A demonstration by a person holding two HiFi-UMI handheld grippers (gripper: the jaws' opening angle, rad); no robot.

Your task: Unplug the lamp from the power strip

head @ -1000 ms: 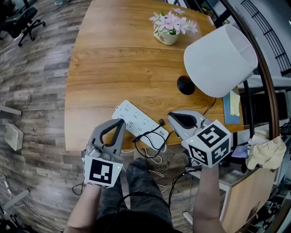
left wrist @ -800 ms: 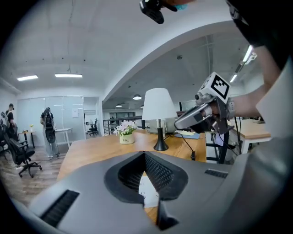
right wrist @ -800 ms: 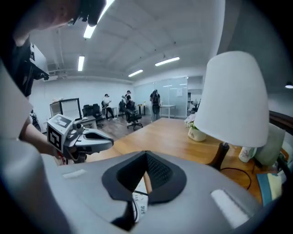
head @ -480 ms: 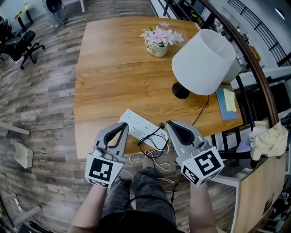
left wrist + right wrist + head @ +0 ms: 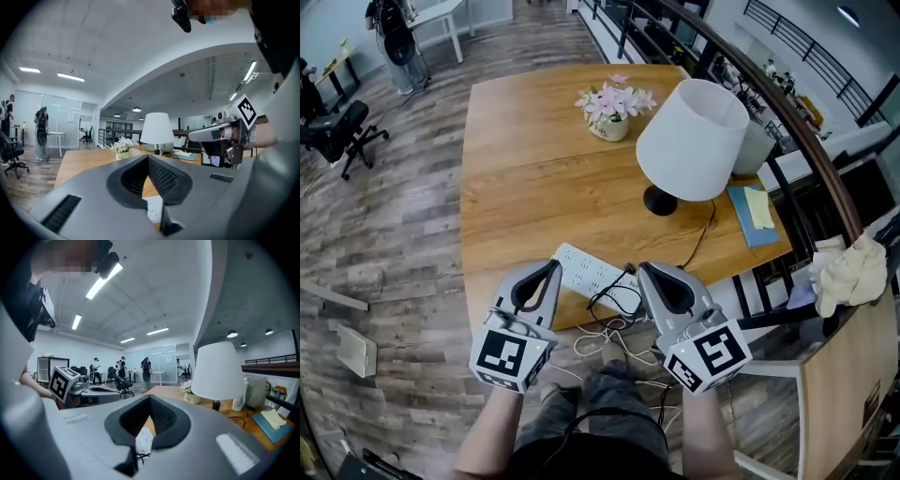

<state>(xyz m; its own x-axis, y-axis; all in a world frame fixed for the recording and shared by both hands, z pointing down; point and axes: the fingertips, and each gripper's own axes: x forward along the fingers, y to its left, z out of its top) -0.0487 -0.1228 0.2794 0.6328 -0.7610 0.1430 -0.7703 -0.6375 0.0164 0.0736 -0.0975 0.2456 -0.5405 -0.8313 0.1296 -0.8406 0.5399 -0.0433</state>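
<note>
Near edge of the table, a bit right of its middle: white power strip, lying flat and slanted to the edge. Black plug sits at the strip's right end; can't tell whether it's seated in a socket. Black cord runs from there back to the lamp, which has a white shade and black base and stands upright toward the right edge, well apart from the strip. More black cord loops over the strip's right end and drops off the near edge, where white cables hang below.

Left tongs: pressed together, nothing between them, tips just beside the strip's left end, held about level. Right tongs: also pressed together and empty, tips just beside the plug. In each gripper view, part of the strip shows through the gap behind the closed tips. Contact with the strip can't be confirmed for either.

Further out: flower pot with pink blooms toward the far edge, left of the lamp. Blue folder with a yellow note on it at the right edge, near the lamp base. Office chair on the wood floor off the left edge.
</note>
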